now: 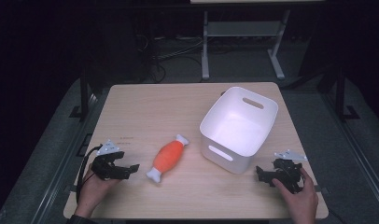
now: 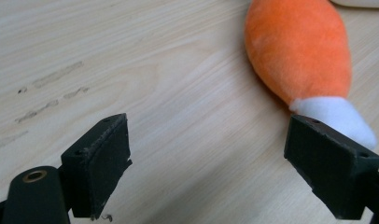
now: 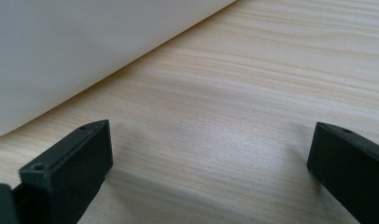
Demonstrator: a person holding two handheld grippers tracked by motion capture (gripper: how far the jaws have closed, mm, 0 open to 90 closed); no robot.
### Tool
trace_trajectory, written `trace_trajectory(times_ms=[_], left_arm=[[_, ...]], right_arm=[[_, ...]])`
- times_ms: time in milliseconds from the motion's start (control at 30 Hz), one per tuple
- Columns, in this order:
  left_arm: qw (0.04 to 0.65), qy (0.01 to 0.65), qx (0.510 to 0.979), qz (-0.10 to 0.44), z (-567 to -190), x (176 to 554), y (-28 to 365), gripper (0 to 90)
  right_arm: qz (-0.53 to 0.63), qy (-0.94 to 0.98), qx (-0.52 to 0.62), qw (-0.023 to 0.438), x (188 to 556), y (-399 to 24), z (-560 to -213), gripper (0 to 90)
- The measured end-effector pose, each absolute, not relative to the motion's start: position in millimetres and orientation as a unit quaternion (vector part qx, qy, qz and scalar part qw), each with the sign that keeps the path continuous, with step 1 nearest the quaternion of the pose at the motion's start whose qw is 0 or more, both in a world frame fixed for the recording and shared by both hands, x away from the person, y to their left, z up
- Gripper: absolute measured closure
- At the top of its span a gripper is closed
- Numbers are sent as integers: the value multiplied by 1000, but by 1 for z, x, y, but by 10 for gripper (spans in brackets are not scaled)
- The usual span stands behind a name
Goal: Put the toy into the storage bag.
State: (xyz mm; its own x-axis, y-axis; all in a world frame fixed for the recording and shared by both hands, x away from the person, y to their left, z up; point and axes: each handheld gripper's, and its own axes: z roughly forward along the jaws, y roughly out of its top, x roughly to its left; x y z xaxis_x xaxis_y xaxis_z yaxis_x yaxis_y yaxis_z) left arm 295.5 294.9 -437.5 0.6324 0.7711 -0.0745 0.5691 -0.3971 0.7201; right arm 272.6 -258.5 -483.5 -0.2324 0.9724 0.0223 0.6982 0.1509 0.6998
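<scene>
Both grippers rest wide-jawed and empty on the table (image 1: 145, 100), the left gripper (image 1: 131, 167) just beside the orange plush toy (image 1: 168, 157), the right gripper (image 1: 261, 173) seemingly near the white bin (image 1: 225, 161).

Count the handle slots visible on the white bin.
2: one slot in the far wall, one slot in the near wall of the white bin. Other walls appear plain.

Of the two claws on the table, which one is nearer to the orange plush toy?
The left claw: its jaws open just beside the white end of the orange plush toy with white ends. The right claw sits beyond the white plastic bin.
</scene>
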Motion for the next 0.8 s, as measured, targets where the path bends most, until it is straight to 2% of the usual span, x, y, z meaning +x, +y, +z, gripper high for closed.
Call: trace_trajectory(times_ms=[800], left_arm=[[395, 383, 826, 125, -417, 310, 264, 135]], right_arm=[[303, 724, 577, 226, 273, -259, -484, 0]])
